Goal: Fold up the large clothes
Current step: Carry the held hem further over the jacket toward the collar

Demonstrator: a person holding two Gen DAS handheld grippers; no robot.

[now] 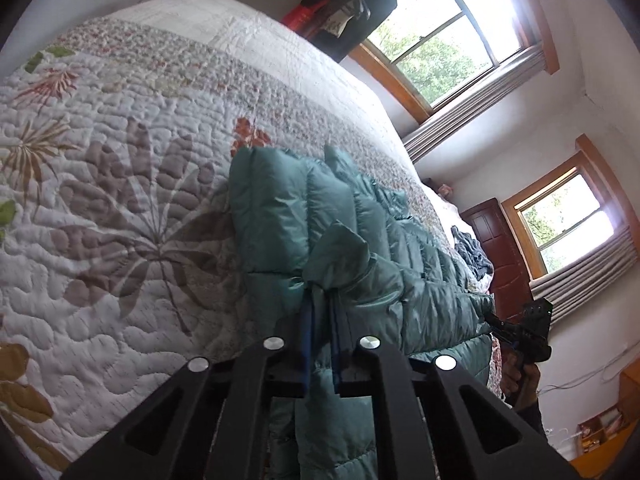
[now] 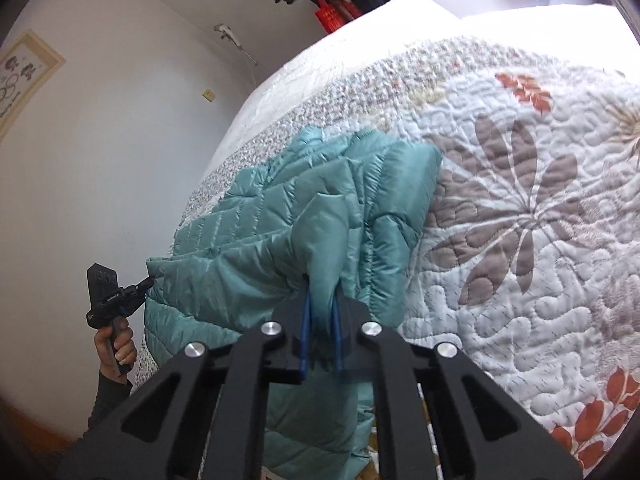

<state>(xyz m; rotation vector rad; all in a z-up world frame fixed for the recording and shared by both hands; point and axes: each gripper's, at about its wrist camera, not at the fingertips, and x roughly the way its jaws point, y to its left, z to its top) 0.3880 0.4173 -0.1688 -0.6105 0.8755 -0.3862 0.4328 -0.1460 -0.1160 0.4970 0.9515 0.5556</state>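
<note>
So I'm mid-fold on the teal quilted puffer jacket (image 1: 320, 216), which is lying on the bed with the white floral quilted bedspread (image 1: 120, 200), near edge hanging off towards me. My guess is I'm carrying that near edge over onto the far part.

Left to right: the left gripper (image 1: 322, 300) has its jaws clamped on a bunched bit of jacket fabric, the shiny shell pinched between the blue pads and puffing out just past the tips. In the right wrist view you can see that gripper out at the jacket's left corner, a hand (image 2: 116, 344) on its handle. The right gripper (image 2: 322, 296) is doing the same on its side, jaws closed on a fold of teal fabric, the rest of the jacket spread beyond the tips towards the far end of the bed.

Tips for this step, I reckon: move both grippers together at the same height so the edge stays straight, and don't yank. That slick shell looks like it'd slip out of a shallow pinch. Lay it down flat before letting go, since puffy stuff tends to spring back.
</note>
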